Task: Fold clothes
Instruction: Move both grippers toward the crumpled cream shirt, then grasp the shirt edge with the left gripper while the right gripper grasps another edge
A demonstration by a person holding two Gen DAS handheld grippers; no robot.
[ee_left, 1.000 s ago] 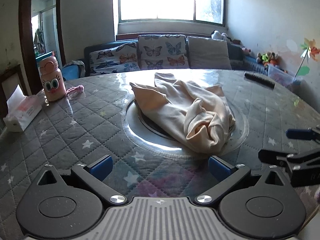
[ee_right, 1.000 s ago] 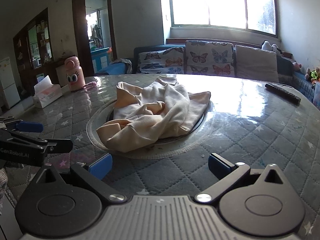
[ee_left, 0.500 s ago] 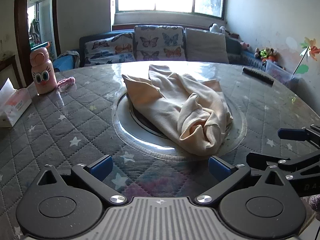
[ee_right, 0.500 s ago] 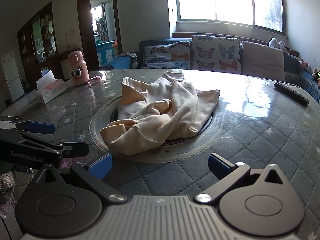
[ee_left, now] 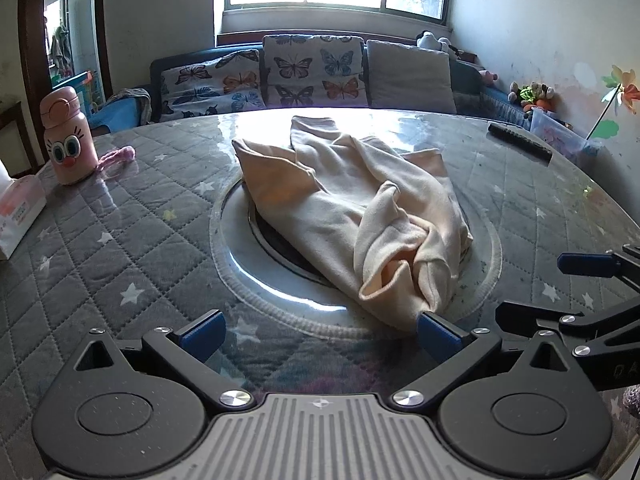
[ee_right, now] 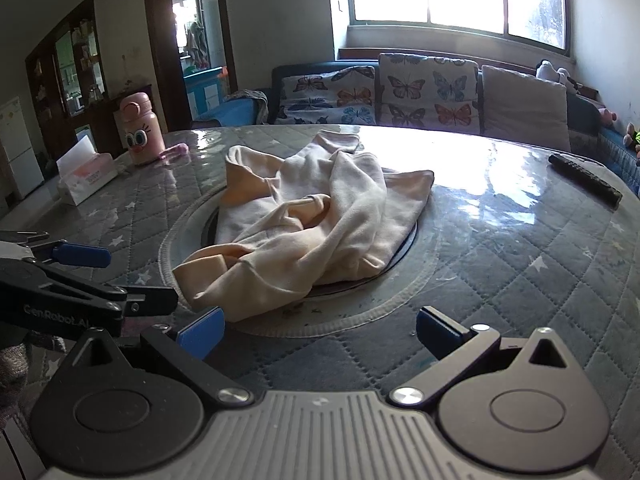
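garment (ee_left: 352,208) crumpled mid-counter (ee_left: 132,240) | left gripper (ee_left: 320,330), right gripper (ee_right: 318,330) jaws released, nothing held, at near hem | advice: pinch separate single-layer corners, pull apart flat before folding

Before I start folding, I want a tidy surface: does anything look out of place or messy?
The cream garment lies crumpled across the round centre inset of the table, and small dark crumbs speckle the inset's rim near its front edge. Nothing looks spilled or damaged.
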